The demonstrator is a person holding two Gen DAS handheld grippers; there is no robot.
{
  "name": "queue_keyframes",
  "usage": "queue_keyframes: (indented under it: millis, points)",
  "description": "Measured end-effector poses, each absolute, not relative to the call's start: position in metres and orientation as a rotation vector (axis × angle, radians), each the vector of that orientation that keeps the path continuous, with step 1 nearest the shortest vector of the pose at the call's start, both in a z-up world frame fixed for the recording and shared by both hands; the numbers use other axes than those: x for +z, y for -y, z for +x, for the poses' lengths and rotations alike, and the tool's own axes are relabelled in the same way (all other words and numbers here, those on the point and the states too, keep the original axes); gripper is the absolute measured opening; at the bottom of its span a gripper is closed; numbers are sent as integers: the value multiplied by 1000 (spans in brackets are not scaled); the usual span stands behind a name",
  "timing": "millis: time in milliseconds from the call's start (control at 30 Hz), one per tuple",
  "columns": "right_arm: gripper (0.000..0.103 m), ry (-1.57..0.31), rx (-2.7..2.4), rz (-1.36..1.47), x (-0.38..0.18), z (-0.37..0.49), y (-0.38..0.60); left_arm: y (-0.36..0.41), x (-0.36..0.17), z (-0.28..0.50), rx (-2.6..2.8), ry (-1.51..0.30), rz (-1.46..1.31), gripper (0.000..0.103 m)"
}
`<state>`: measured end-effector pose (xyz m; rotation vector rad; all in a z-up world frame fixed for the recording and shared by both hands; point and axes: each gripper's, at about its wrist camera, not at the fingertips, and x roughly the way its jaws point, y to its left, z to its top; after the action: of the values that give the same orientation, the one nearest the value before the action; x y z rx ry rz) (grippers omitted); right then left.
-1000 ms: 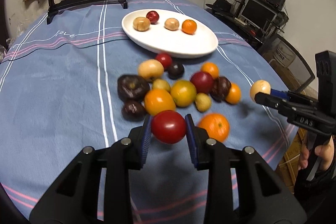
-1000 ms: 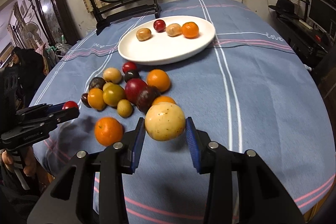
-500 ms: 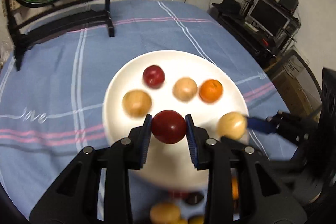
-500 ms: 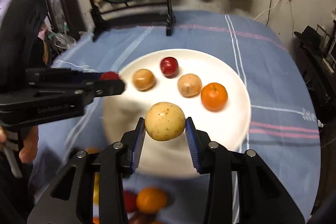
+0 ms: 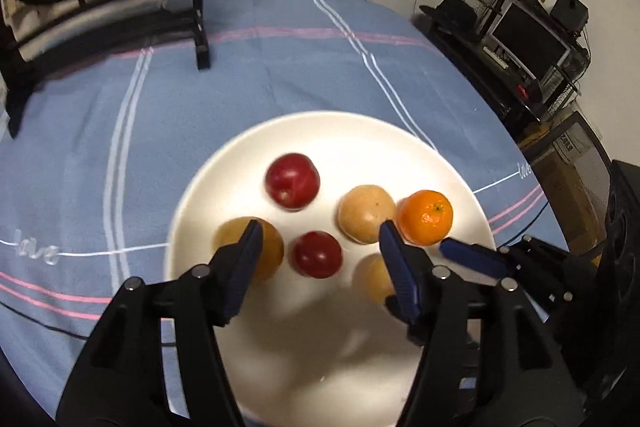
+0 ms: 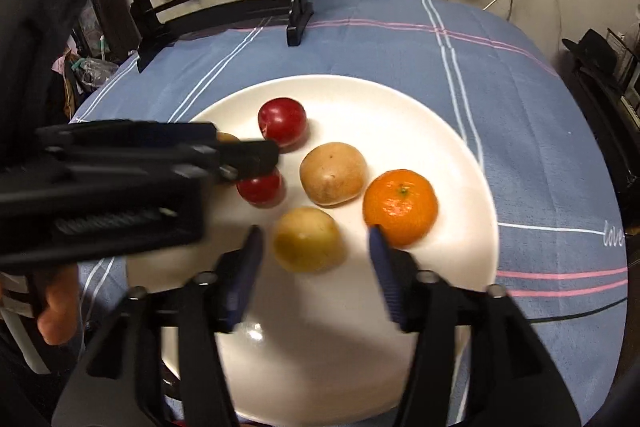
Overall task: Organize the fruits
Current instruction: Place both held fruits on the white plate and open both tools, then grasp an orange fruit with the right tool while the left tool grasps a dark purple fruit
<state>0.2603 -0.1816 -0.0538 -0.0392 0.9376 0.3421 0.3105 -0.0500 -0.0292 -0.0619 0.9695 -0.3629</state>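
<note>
Fruits sit gathered on the white plate [image 6: 460,131], six in all: two red plums, a mandarin [image 6: 400,205], and three tan-yellow fruits. The left gripper [image 5: 320,255] hangs with jaws spread wide around the nearer red plum [image 5: 317,254], which rests on the plate touching neither finger. The right gripper [image 6: 314,247] is likewise parted, its fingers either side of a yellow fruit [image 6: 308,239] lying free on the plate. Both pieces look just set down, placed in the bare near part of the plate beside the row already there.

Room is tight: the right finger of the right gripper lies just beside the mandarin, and the left gripper's left finger overlaps a tan fruit [image 5: 264,247] in view. Drawing straight back over the plate's bare near half seems the safest exit. The blue striped tablecloth [image 6: 540,107] surrounds the plate on all sides.
</note>
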Motion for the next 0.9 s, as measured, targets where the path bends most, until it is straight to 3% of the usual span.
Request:
queue_keyframes:
  millis: [133, 233, 567, 900]
  points:
    - [62, -900, 330, -61, -31, 228, 192, 29, -3, 273, -359, -915, -82, 65]
    - [63, -902, 321, -35, -21, 192, 206, 15, 8, 229, -343, -869, -64, 74]
    - [63, -930, 338, 74, -33, 76, 219, -26, -16, 73, -219, -792, -60, 75]
    - [63, -928, 314, 74, -43, 41, 221, -45, -40, 30, -216, -834, -92, 74]
